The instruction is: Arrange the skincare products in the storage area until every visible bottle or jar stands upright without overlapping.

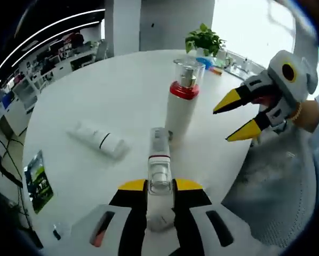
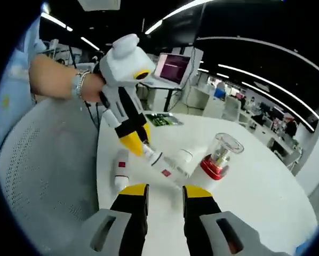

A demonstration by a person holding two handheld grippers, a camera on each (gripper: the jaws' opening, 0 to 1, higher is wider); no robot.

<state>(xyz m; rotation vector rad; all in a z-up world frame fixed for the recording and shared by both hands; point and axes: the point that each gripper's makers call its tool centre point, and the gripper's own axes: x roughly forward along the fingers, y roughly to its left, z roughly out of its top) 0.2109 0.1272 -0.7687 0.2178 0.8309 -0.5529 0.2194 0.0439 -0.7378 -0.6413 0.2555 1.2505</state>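
A round white tabletop carries skincare products. The left hand-held gripper is clamped on a slim white tube with a clear cap, lying tilted. Just beyond it, a white pump bottle with a red collar and clear cap stands upright. A white tube lies flat nearby. The right hand-held gripper, yellow-tipped, hovers with jaws parted, grasping nothing.

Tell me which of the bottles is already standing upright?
The tall white bottle with the red collar and clear cap. The tube lies flat, and the slim bottle is held in the left claw.
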